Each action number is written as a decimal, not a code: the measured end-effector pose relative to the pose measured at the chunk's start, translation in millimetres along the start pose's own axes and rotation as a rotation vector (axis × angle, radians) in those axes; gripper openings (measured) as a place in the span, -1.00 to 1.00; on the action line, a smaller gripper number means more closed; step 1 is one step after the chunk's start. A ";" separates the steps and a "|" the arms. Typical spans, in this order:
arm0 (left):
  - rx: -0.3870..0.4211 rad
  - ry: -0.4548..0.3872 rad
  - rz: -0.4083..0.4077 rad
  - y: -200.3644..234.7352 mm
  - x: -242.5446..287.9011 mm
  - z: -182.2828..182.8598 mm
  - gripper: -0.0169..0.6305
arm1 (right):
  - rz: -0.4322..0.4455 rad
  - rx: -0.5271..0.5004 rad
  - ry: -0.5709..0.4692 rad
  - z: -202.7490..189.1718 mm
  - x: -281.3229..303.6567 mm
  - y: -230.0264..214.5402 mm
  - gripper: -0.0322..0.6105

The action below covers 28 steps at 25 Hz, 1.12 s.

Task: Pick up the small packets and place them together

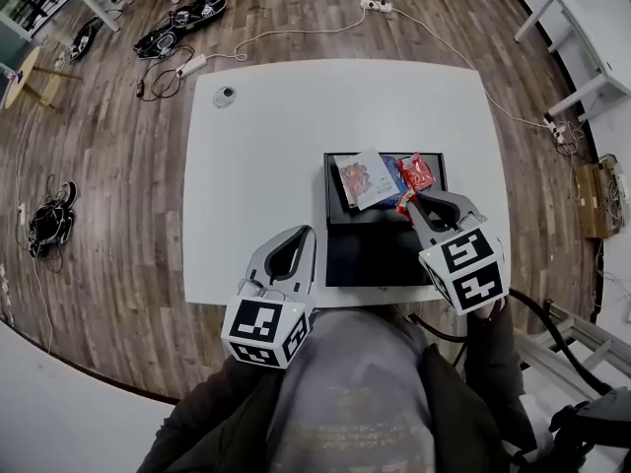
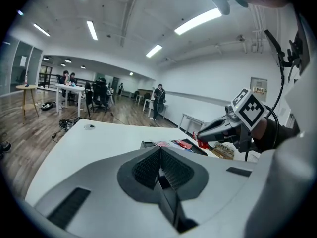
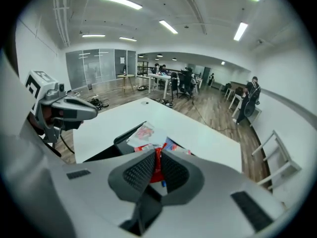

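White table (image 1: 266,146) on wood floor (image 1: 108,185), black tray (image 1: 375,254), right gripper (image 1: 411,203) pinching red packet (image 3: 158,163), left gripper (image 1: 304,236) pressed together

The table (image 1: 256,185) is bare over its left half — a clear lane from 7 to 11 o'clock, broken only by a small round disc (image 1: 224,96) at the far corner. At 3 o'clock sits the black tray (image 1: 380,254), packets (image 1: 365,178) on its far end, with the right claw (image 1: 408,205), closed on a red packet (image 3: 157,165), just above.
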<state>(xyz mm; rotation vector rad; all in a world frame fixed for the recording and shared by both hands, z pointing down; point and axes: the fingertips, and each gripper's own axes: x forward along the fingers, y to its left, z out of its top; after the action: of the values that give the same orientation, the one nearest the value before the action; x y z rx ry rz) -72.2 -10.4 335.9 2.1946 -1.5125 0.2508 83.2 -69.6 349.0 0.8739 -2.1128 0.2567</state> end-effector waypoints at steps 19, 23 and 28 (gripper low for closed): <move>-0.032 0.059 0.076 17.2 17.7 -10.0 -0.93 | 0.005 0.012 0.059 -3.6 48.8 -39.4 -0.71; -0.032 0.063 0.077 19.1 17.9 -10.9 -0.93 | 0.016 0.017 0.063 -4.7 51.5 -37.7 -0.63; -0.030 0.064 0.072 21.7 16.1 -12.0 -0.93 | 0.015 0.021 0.050 -1.8 49.9 -35.5 -0.59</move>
<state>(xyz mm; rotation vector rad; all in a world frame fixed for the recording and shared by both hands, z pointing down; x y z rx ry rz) -84.7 -24.6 358.7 2.0914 -1.5518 0.3165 86.6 -119.9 383.9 0.8550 -2.0743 0.3064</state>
